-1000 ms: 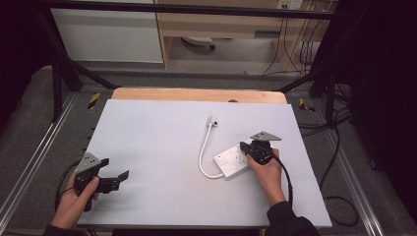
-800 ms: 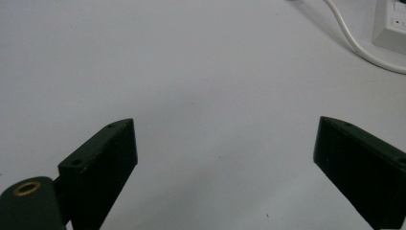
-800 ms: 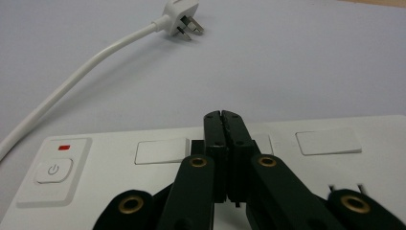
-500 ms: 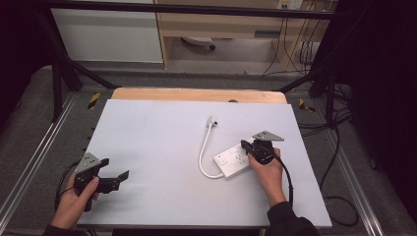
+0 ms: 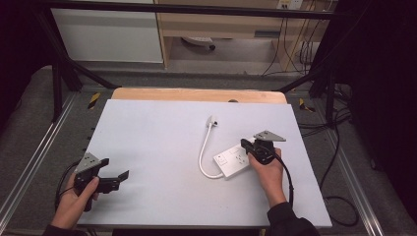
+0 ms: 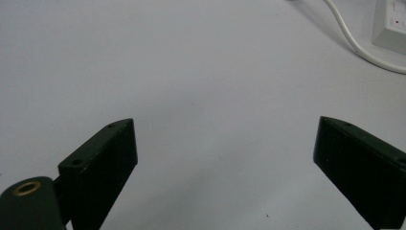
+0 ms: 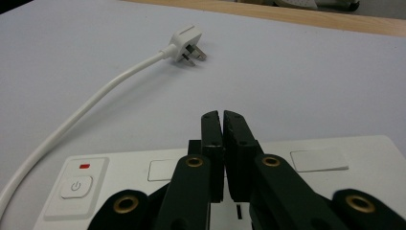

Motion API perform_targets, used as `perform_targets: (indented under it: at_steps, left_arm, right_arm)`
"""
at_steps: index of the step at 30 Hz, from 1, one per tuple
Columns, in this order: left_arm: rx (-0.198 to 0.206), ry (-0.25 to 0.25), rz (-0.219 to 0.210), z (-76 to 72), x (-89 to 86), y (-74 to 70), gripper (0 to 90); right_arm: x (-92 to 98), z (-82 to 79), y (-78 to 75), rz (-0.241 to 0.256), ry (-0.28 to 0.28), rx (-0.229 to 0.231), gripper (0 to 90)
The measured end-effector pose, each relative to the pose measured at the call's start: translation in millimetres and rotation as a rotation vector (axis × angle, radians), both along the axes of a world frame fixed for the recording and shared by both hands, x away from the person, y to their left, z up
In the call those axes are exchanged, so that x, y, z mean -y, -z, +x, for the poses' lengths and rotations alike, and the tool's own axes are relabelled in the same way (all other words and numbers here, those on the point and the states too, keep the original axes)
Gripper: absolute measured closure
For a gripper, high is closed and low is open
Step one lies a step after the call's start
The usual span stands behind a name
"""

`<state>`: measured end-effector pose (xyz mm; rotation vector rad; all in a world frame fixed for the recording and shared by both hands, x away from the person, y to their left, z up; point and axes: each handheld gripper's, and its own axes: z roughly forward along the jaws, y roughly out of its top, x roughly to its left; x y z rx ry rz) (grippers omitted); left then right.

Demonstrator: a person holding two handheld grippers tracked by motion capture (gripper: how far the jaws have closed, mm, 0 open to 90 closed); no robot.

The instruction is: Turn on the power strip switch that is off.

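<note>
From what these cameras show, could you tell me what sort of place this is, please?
Probably a lab or workshop recording station: a white-topped table ringed by a dark metal frame, loose cables along the far wall, and a lone power strip laid out as a test object.

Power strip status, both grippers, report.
Right gripper shut, over power strip. Left gripper open, apart on table. Plug lying loose, cord unobstructed.
</note>
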<state>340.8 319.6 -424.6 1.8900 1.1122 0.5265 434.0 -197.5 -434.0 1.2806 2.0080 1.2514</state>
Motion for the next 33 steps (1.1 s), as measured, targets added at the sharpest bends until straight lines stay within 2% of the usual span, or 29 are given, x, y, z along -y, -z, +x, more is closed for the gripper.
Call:
perform_targets:
  at_steps: [12,33]
  left_arm:
    - [-0.002,0.002,-0.001,-0.1,0.1,0.1,7.7]
    - [-0.004,0.004,0.000,0.0,0.2,0.2,7.7]
  right_arm:
    - [2.0,-1.6,-3.5,0.018,-0.005,0.018,83.9]
    - [8.8,-6.4,-13.4,0.051,0.027,0.045,71.4]
